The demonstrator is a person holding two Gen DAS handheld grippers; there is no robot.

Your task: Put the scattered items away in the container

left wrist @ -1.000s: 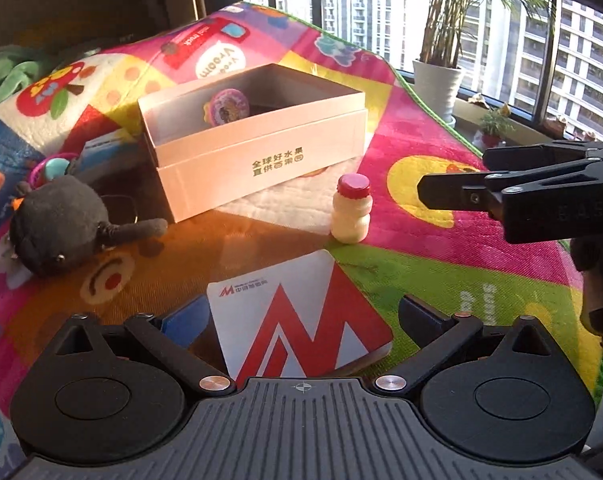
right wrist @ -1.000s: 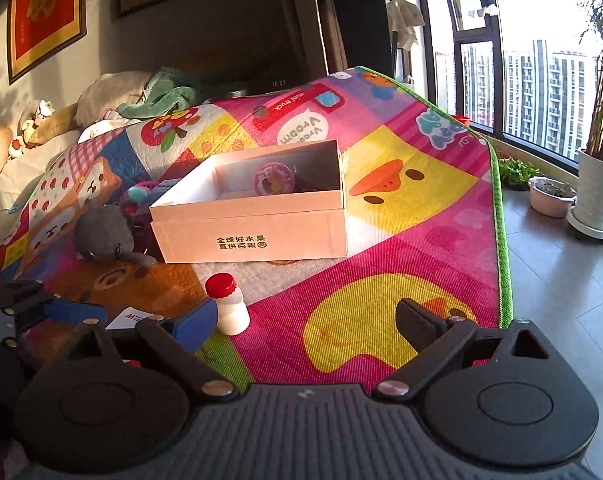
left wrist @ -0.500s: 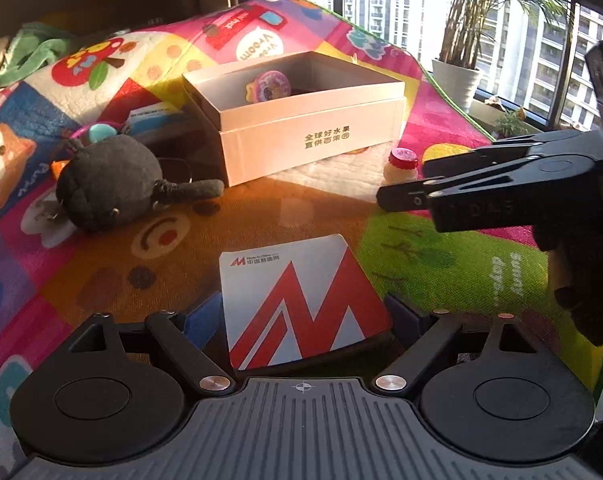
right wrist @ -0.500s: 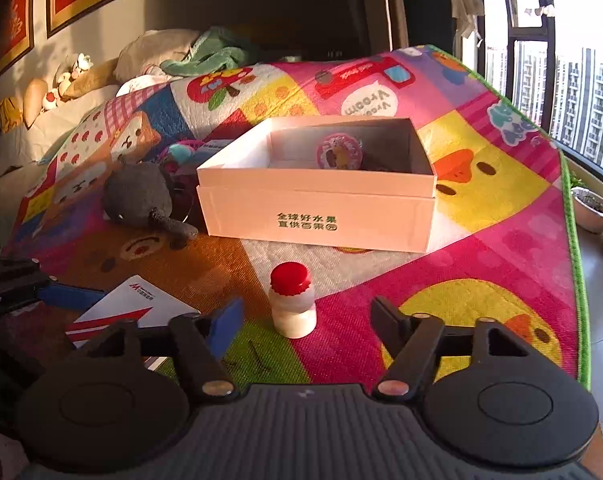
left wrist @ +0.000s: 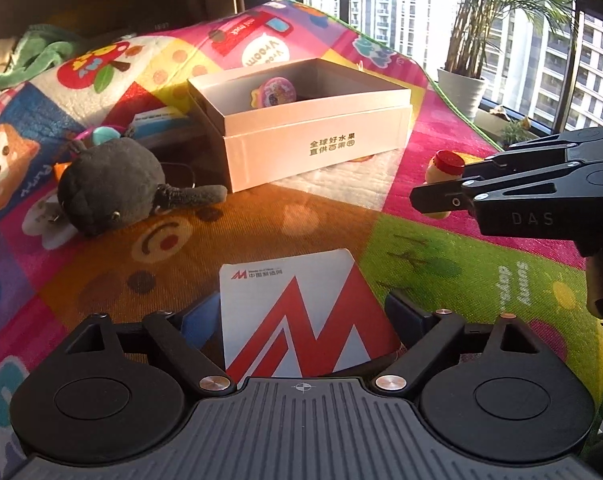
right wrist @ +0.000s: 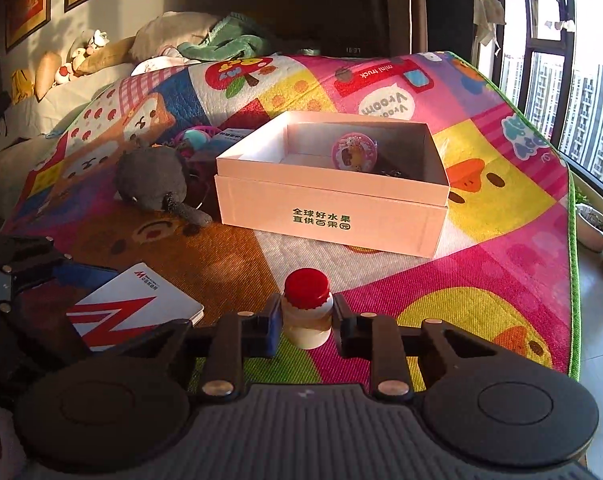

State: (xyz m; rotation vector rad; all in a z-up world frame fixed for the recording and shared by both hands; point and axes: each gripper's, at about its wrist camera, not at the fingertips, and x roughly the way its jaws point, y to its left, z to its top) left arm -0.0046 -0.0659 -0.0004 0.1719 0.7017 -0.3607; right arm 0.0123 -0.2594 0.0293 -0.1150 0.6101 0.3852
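A white card with a red M logo [left wrist: 297, 308] lies on the colourful mat, and my left gripper [left wrist: 301, 314] is shut on its two side edges. A small cream bottle with a red cap [right wrist: 306, 300] stands upright between the pads of my right gripper [right wrist: 307, 320]. Its jaws are closing, and both pads touch the bottle's sides. The left wrist view shows the bottle [left wrist: 447, 162] behind the right gripper's fingers [left wrist: 437, 198]. Further back stands the open pink-white box [right wrist: 329, 220] with a round pink toy [right wrist: 353, 152] inside. A grey plush [left wrist: 109, 188] lies left of the box.
A blue-white packet [left wrist: 157, 120] and a teal ball [left wrist: 103, 135] lie behind the plush. The mat's green edge [right wrist: 573, 240] drops to the floor on the right, with potted plants [left wrist: 461, 92] by the window. Pillows and a green cloth [right wrist: 221, 44] lie at the back.
My left jaws have narrowed onto the card. My right gripper has swung over to the bottle, and its jaws have drawn in from wide open to the bottle's sides.
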